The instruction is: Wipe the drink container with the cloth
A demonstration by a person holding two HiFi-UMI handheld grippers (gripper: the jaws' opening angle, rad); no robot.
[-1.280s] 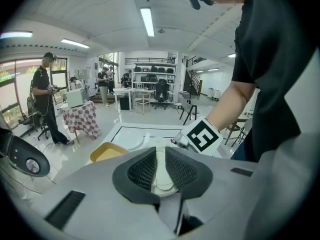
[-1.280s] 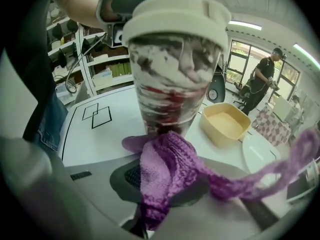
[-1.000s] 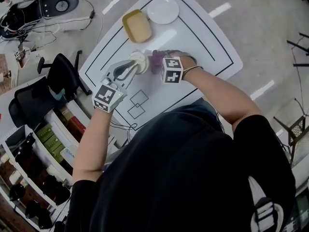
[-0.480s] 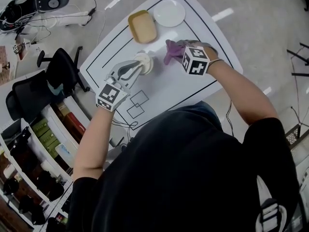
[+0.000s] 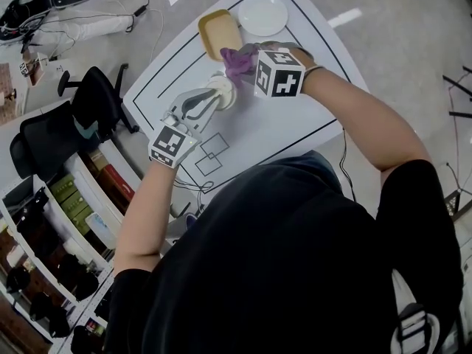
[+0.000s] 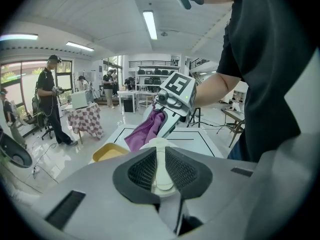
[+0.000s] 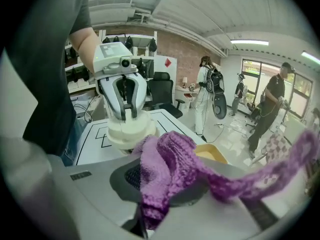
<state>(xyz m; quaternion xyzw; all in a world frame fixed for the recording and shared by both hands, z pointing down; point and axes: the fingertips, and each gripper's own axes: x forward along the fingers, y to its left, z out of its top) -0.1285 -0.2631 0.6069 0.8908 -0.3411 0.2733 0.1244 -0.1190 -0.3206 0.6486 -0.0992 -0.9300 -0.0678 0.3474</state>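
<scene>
The drink container (image 5: 223, 91) is cream-white, and its edge is pinched between the jaws of my left gripper (image 5: 209, 99). In the left gripper view the container (image 6: 161, 156) sits between the dark pads. A purple knitted cloth (image 5: 237, 61) hangs from my right gripper (image 5: 251, 60), which is shut on it just beyond and right of the container. In the right gripper view the cloth (image 7: 172, 171) bunches over the jaws, with the container (image 7: 131, 129) and the left gripper (image 7: 125, 115) close behind it.
A yellow tray (image 5: 220, 33) and a white plate (image 5: 262, 15) lie at the far end of the white table (image 5: 295, 116), which has black lines. An office chair (image 5: 88, 113) and shelves (image 5: 66, 227) stand to the left. People stand in the room behind.
My right gripper swung the purple cloth away to the right, then back to the far side of the container. The left gripper kept the container nearly still.
</scene>
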